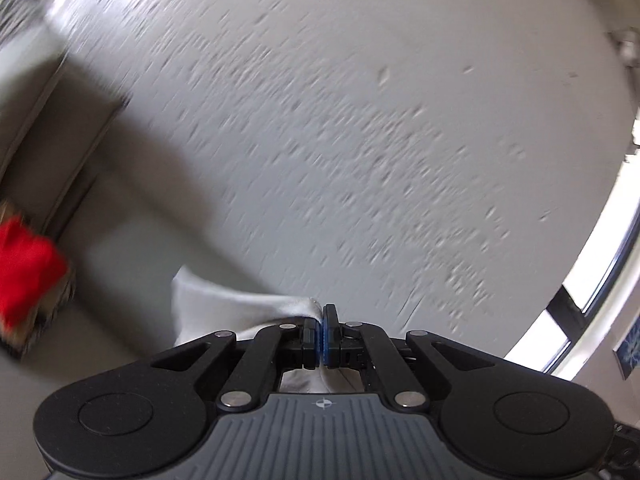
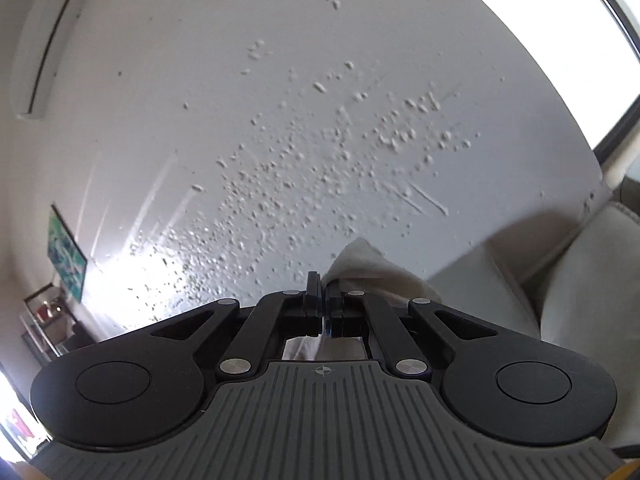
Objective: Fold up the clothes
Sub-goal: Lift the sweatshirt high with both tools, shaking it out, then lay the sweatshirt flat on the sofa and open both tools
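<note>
I have 2 grippers in view, 1 per wrist camera, and both point roughly level at a white wall (image 2: 280,100) pocked with small dents and chips. The left view is smeared with motion blur.

My left gripper (image 1: 322,330) has its fingers (image 1: 309,336) pressed together with no gap, pinching a fold of white cloth (image 1: 224,304). The cloth bunches just left of the fingertips, spreads away to the left, and shows again below the fingers through the opening in the gripper frame.

My right gripper (image 2: 323,308) is likewise fully closed, its fingers (image 2: 313,304) clamped on a pale cloth (image 2: 372,268). Here the fabric rises just right of the fingertips to a soft peak against the wall, then drapes down and right behind the linkage; more of it shows beneath the fingers. I cannot tell whether both grippers hold the same garment.

Against the wall stands a light sofa (image 2: 580,280), low at the right of the right view, its cushions bare where I can see them. In the left view 1 red cushion (image 1: 28,268) lies far left of the gripper on something dark and patterned, too blurred to name.

I count 1 wall-mounted air conditioner (image 2: 44,44) high on the left, 1 teal picture (image 2: 66,256) lower down, and 1 bright window (image 2: 560,40) at the upper right.
</note>
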{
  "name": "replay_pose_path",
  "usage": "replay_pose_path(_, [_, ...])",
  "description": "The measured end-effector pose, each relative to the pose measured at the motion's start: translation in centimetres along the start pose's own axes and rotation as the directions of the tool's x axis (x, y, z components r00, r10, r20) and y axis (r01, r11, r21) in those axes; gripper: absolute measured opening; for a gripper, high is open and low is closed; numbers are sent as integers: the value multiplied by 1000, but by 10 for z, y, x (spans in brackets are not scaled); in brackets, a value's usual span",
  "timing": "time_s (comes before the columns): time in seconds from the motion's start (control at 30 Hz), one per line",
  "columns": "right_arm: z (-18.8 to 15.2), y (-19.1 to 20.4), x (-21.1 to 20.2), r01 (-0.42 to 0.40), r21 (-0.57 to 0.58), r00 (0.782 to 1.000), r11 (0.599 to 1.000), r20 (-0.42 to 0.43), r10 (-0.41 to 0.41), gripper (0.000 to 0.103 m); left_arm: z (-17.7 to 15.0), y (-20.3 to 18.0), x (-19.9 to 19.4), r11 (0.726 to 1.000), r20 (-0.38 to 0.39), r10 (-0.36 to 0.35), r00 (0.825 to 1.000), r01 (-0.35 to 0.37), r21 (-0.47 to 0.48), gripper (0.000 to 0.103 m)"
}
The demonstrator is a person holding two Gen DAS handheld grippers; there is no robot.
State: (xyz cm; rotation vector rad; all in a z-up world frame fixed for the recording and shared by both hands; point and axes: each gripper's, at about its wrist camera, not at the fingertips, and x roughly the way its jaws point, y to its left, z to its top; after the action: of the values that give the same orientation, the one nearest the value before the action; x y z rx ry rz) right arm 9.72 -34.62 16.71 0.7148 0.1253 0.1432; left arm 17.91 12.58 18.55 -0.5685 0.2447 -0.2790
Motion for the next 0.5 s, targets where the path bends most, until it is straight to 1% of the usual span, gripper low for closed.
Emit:
replay_pose_path(0.03, [-6,-5,-5,3,-11,1000,1000,-8,-4,1,3,-3,-4,1000,14,0,1000,0,27,0])
replay_pose_path(0.1, [-25,-21,-9,14,-13,999,1000,-37,-14,1,-3,1,-9,999,22,-9,1000,8,36,0])
replay_pose_path(0.13, [-39,-36,-7,22,1,998,1000,-65,-22,1,-12,8,-9,1000,11,-7,1000,7,24,0])
replay_pose_path(0.23, [-97,-98,11,94,102,981,990,-179,-75,1,-57,36,4,998,-65,56,996,-57,-4,0])
replay_pose_path(0.3, [-135,-128,20,159,147,961,976,-250,-119,1,-87,55,12,995,-117,97,988,-100,-20,0])
replay_pose_path(0.37, [-171,-150,23,224,160,935,961,-312,-166,1,-121,76,18,988,-175,141,974,-149,-34,0])
replay_pose_path(0.43, [-206,-169,24,284,164,905,945,-372,-208,1,-157,98,23,978,-237,186,954,-202,-46,0])
replay_pose_path(0.5, [-235,-183,21,337,156,872,928,-424,-245,1,-189,119,23,965,-299,225,927,-254,-61,0])
